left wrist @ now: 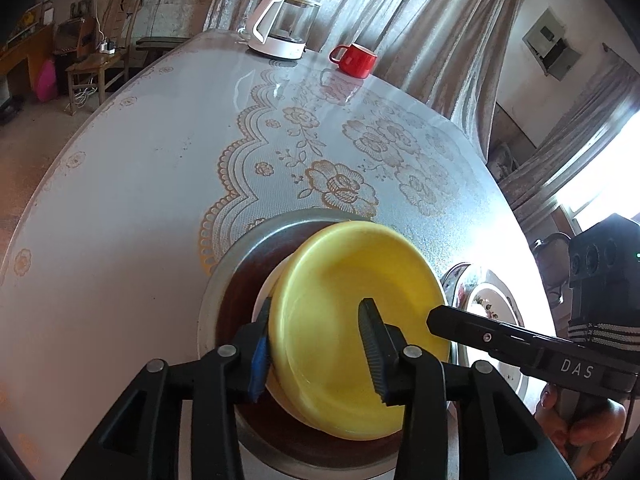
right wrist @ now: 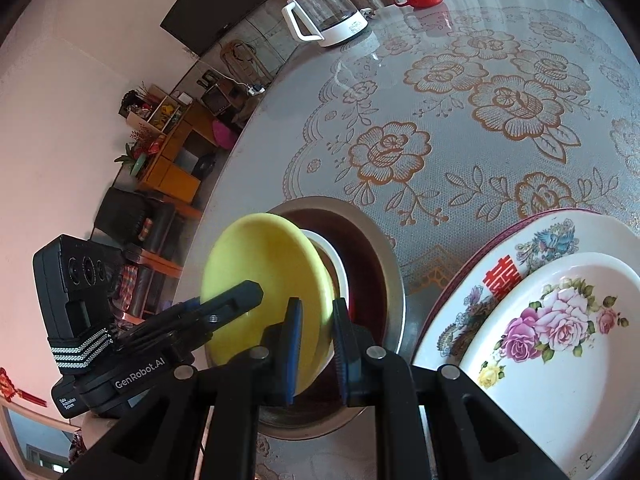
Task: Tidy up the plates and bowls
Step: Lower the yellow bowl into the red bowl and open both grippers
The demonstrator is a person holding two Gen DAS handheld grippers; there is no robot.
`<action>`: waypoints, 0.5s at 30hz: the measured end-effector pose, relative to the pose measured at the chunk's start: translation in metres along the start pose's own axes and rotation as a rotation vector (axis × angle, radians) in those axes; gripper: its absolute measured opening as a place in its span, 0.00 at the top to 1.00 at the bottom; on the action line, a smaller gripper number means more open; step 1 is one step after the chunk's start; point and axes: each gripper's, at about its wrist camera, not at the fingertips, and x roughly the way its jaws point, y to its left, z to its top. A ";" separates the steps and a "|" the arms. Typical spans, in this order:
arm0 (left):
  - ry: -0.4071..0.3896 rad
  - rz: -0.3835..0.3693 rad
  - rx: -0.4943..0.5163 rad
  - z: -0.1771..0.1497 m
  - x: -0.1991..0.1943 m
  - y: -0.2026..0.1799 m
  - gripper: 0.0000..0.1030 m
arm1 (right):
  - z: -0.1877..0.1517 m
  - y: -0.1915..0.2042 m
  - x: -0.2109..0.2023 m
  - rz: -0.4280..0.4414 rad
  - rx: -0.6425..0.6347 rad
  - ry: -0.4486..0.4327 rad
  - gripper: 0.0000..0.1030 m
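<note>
Two grippers at the yellow bowl (left wrist: 352, 320): left gripper (left wrist: 320, 344) released astride its rim, right gripper (right wrist: 316, 344) pinching the rim; a slip could topple it off the nested bowls (right wrist: 334, 258)

The left gripper (left wrist: 316, 344) points steeply down with its jaws parted; the yellow bowl's (left wrist: 352, 320) near rim stands between them, the right finger inside it, clear of its pad. The right gripper (right wrist: 316, 344) angles down likewise, jaws narrow, pads clamped on that bowl's rim. A hand (left wrist: 580, 428) grips the right gripper's handle
</note>
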 end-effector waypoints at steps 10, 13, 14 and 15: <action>-0.020 0.013 0.020 0.002 -0.004 -0.002 0.56 | -0.001 -0.004 0.002 -0.005 0.004 0.001 0.86; -0.028 0.025 0.035 0.003 -0.005 -0.005 0.56 | -0.001 -0.003 0.000 -0.009 0.000 -0.003 0.87; -0.033 0.029 0.038 0.003 -0.005 -0.005 0.56 | -0.001 -0.003 -0.001 -0.011 -0.003 -0.004 0.87; -0.035 0.030 0.039 0.003 -0.006 -0.005 0.51 | -0.001 -0.002 -0.001 -0.012 -0.007 -0.004 0.87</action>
